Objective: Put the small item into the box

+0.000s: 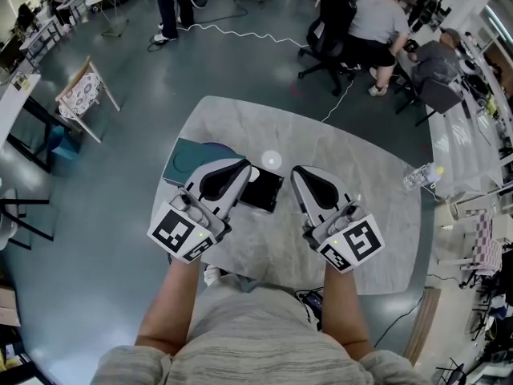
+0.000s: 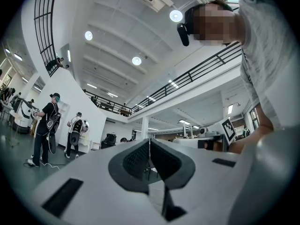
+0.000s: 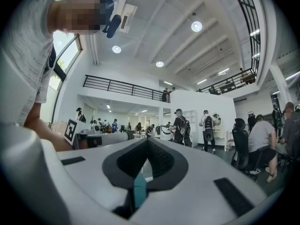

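In the head view a small white round item lies on the grey marble table, just beyond a flat black box. My left gripper is held over the table left of the black box, its jaws shut with nothing between them. My right gripper is held right of the box, jaws also shut and empty. Both point away from me, tips level with the box. In the left gripper view the left gripper has its jaws meeting, and the right gripper shows the same in its own view. Both of those views look out over the room, not at the table.
A teal flat thing lies on the table's left part, partly under the left gripper. A clear bottle rests at the table's right edge. People and office chairs stand beyond the table's far side; a cable runs across the floor.
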